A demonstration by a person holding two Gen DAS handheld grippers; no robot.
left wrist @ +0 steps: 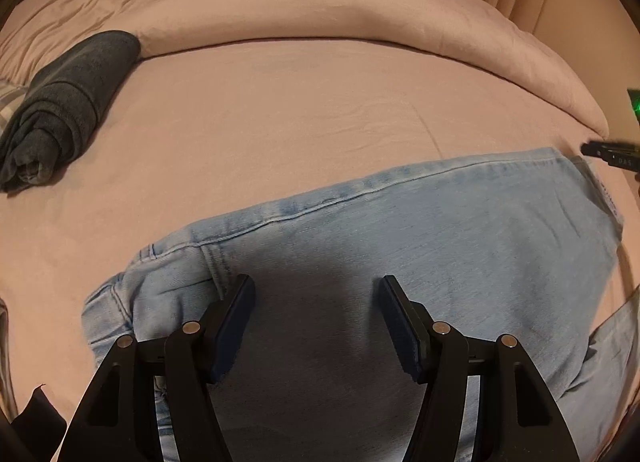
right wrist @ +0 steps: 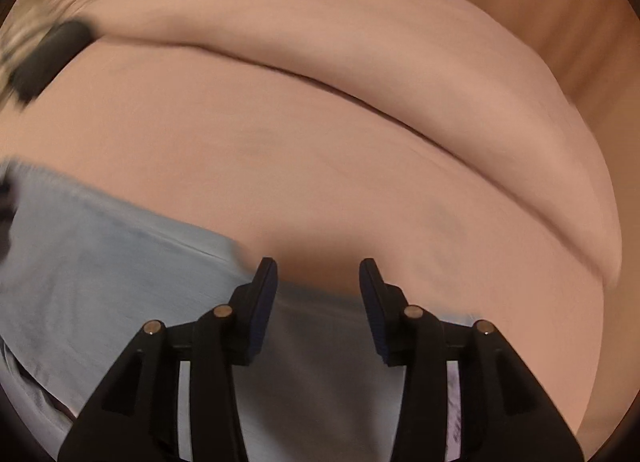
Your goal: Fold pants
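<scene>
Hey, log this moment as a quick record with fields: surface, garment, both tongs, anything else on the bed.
surface: pink bed sheet, bunched pink duvet behind
garment: light blue jeans, lying flat and partly folded
left tongs: open, above the jeans, holding nothing
right tongs: open, over the jeans' edge, view blurred
other: rolled dark grey towel at far left

Your left matte-black two-finger gripper (left wrist: 316,294) carries flat rectangular pads with a dark blue face (left wrist: 236,326) on angular black plastic linkage arms. Four round silver pivot pins, two per side, join the links. Your right matte-black two-finger gripper (right wrist: 318,274) is built identically: dark blue pads (right wrist: 262,310), black triangular outer links with recessed cut-outs, four silver pins.
</scene>
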